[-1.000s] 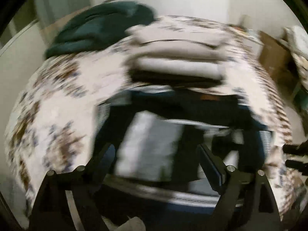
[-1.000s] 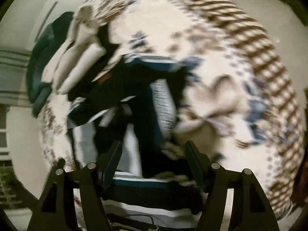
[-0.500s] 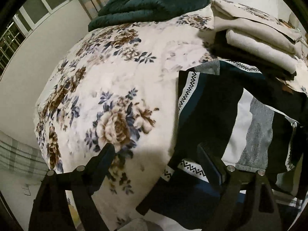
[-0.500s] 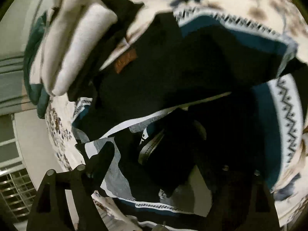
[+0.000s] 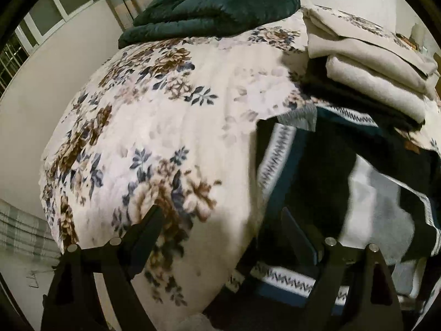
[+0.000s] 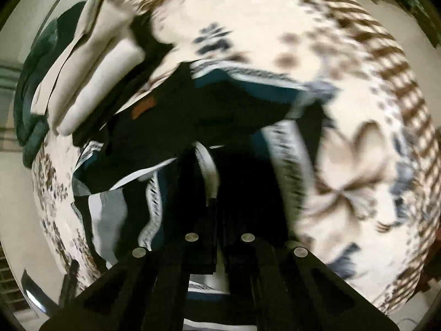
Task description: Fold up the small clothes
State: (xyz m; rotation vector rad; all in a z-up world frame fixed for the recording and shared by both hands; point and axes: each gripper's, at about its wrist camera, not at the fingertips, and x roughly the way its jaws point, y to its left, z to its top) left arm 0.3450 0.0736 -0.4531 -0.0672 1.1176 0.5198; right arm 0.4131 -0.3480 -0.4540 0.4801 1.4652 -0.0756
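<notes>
A bed covered in a cream floral blanket (image 5: 171,127) fills both views. At far left in the left wrist view, a folded dark green blanket (image 5: 215,8) sits at the head of the bed, out of the way. The left gripper (image 5: 223,231) hangs over bare blanket with its fingers wide apart and nothing between them, its right finger just reaching the near edge of the garment, probably poised to take a corner. To its right lies the task's thing, a dark sweater (image 5: 330,171) banded in teal, white and grey with zigzag trim, spread loosely on the bed. Beyond it sits a stack of folded cream clothes (image 5: 369,66), likely finished pieces set aside. The right wrist view, blurred, shows what the left one cannot: the right gripper (image 6: 219,204) with its fingers brought together over the sweater's dark middle, apparently pinching a fold of it, though darkness hides the contact.
</notes>
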